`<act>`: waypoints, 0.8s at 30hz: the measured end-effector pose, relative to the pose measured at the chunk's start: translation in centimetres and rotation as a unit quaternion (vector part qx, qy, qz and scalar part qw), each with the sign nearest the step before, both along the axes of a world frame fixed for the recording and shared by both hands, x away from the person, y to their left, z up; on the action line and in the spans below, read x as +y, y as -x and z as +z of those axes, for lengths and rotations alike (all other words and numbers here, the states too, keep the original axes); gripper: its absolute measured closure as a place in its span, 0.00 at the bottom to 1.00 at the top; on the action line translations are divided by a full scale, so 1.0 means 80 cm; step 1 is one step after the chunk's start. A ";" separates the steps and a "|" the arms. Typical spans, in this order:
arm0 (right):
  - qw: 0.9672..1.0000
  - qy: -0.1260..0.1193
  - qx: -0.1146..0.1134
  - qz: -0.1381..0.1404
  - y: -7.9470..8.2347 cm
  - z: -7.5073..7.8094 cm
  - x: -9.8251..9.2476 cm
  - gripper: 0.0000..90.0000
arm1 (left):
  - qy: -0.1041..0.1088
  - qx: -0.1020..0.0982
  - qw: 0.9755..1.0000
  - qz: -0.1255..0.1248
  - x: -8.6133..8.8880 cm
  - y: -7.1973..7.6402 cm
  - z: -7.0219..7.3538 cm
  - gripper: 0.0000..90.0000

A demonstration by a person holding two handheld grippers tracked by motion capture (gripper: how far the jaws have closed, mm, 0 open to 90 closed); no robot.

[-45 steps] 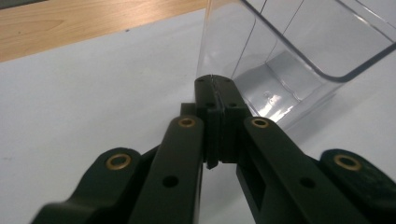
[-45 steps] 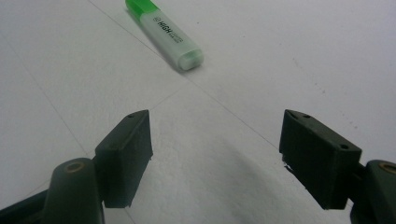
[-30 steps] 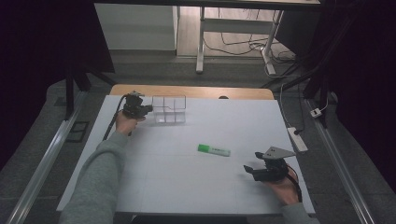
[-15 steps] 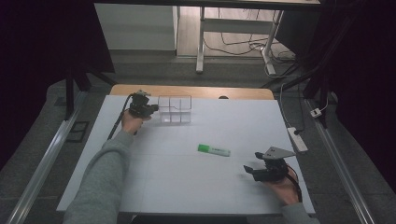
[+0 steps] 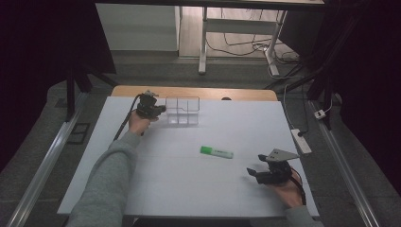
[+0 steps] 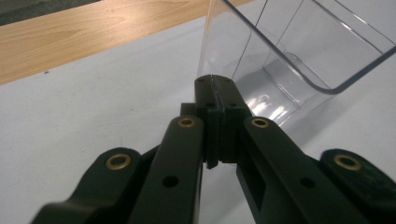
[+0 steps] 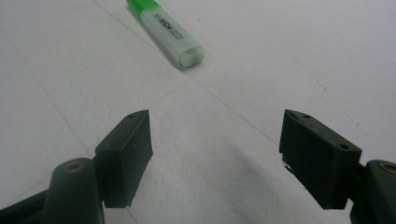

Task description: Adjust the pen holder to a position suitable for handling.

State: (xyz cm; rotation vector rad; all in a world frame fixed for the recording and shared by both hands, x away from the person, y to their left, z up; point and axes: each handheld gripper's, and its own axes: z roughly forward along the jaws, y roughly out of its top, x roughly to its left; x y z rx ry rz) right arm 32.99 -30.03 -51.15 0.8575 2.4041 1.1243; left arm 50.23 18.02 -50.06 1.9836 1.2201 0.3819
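1. Your left hand-held gripper, in the upper left of the high view, is clamped on the near wall of the clear divided box; the box extends rightward from its jaws.
2. The green highlighter lies mid-frame on the white tabletop, its long axis running left to right.
3. Your right hand-held gripper, lower right, stands wide and empty. It is the nearer one; the highlighter lies up and left of it.

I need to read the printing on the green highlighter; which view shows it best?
The right gripper view: the green highlighter lies close ahead, its lettering visible. The high view shows it whole but small, mid-table.
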 end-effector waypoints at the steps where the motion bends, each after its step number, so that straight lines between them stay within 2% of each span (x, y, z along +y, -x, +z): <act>1: 1.000 -0.001 0.000 0.001 0.000 0.000 0.000 0.28 | 0.000 0.000 1.000 -0.002 -0.001 0.000 0.000 0.99; 10: 1.000 0.001 0.000 -0.001 0.000 0.000 0.000 0.28 | 0.006 0.000 1.000 -0.011 -0.017 -0.002 0.001 0.99; 24: 1.000 0.002 0.001 0.000 0.000 0.000 0.000 0.28 | 0.002 -0.001 1.000 -0.027 -0.042 -0.003 0.000 0.99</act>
